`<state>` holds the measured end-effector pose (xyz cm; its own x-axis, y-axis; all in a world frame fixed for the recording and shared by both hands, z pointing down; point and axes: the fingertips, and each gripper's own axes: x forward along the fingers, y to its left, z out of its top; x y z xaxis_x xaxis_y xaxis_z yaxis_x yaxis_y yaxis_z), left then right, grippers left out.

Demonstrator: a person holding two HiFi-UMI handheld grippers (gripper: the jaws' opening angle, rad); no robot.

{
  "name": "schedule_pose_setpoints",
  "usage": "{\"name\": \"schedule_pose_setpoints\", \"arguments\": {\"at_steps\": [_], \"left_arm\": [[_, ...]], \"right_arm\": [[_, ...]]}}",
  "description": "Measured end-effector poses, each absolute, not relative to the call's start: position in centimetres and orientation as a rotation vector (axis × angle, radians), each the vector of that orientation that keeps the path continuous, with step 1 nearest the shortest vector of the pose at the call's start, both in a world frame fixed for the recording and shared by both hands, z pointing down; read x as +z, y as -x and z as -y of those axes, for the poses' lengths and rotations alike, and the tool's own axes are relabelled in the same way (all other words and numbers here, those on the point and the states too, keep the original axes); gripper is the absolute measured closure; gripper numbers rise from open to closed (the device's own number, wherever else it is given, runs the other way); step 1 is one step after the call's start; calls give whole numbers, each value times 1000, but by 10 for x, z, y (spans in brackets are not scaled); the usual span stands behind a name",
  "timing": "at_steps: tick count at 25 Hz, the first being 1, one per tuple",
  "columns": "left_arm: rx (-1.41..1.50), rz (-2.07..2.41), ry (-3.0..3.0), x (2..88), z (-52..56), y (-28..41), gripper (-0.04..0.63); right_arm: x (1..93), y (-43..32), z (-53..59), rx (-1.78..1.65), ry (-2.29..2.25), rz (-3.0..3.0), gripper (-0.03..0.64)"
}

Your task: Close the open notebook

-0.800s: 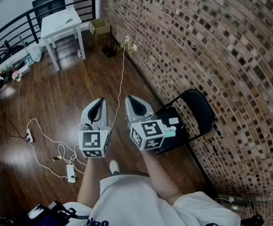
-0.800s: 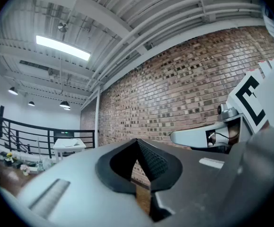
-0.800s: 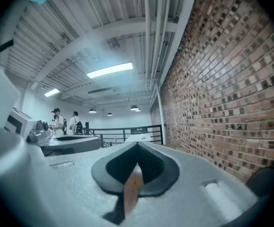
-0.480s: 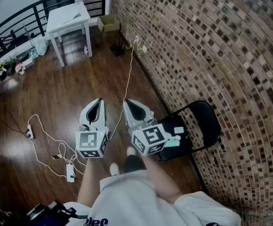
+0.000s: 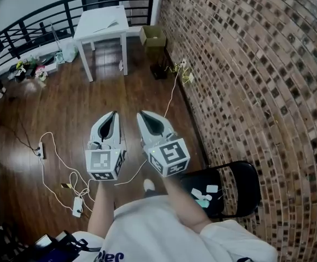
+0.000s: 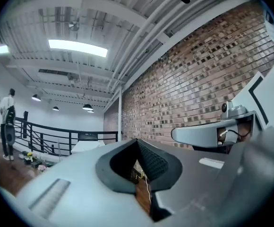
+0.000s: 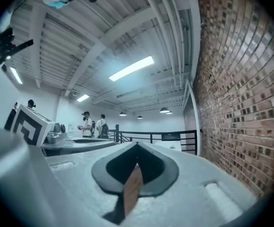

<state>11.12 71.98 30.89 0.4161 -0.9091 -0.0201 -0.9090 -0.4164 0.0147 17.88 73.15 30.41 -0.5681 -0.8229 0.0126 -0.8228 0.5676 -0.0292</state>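
Two hand-held grippers (image 5: 111, 117) (image 5: 143, 117), one table (image 5: 90, 29), one chair (image 5: 246, 184)

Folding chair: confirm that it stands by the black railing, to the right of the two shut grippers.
No. The head view shows the folding chair by the brick wall instead. It is indeed right of the shut left gripper and right gripper.

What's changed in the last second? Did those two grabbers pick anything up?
The person has walked forward along the brick wall: the white table looks nearer, and the black folding chair has slid toward the bottom of the head view. Nothing was taken or let go. The left gripper and right gripper stay shut, empty, side by side.
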Motion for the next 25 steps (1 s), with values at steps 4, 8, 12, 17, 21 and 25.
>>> {"name": "schedule_pose_setpoints", "arguments": {"at_steps": [4,8,12,17,21,25], "left_arm": [[-75,1810,-2557,300,-679,-110,578],[-32,1922,-2475,310,-654,-97,578],[14,1974,-2386,333,-636,-76,578],[-10,1976,-2367,345,-581,-58,578],[-59,1970,-2394,345,-506,-45,578],[-61,1971,-2409,335,-427,-25,578]], "right_arm": [[292,-193,-682,-30,1364,-2799,632],[308,-191,-648,-61,1297,-2830,632],[329,-168,-627,-101,1210,-2887,630],[346,-145,-574,-82,1226,-2915,630],[353,-132,-509,-37,1254,-2935,630],[339,-114,-425,-20,1279,-2929,630]]}}
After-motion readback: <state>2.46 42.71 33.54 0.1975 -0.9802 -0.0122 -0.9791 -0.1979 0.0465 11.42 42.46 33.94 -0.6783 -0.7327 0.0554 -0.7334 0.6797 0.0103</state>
